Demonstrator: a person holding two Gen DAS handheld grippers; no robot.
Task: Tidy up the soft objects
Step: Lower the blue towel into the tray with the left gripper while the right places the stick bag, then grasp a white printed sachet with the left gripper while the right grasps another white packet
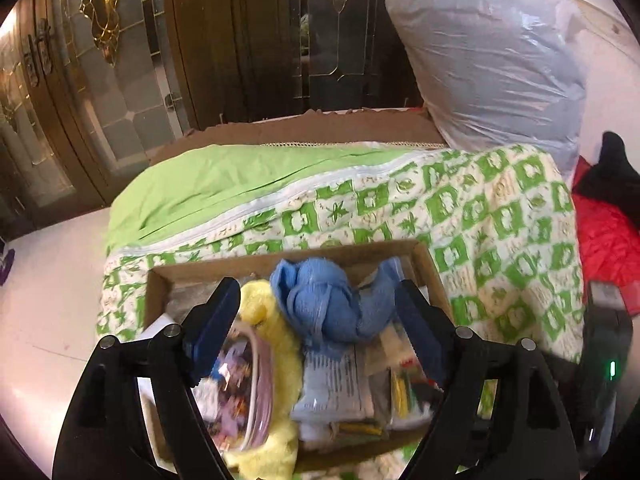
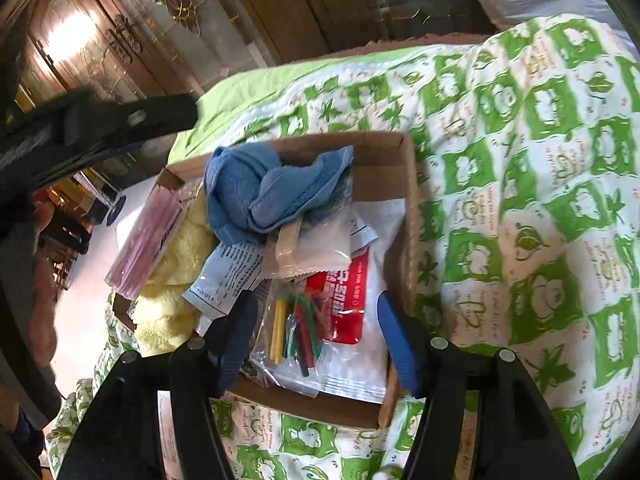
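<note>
A shallow cardboard box sits on a green-and-white quilt. A crumpled blue towel lies on top of the box's contents. Beside it are a yellow fluffy cloth and a pink-rimmed clear case. My left gripper hangs open over the box, its fingers either side of the towel. My right gripper is open above a bag of crayons and a red wet-wipes packet, not pressing on either.
A printed white packet also lies in the box. A pillow in plastic wrap stands behind the quilt, with a red cloth at the right. Dark wooden glass-paned doors close off the back. White floor lies to the left.
</note>
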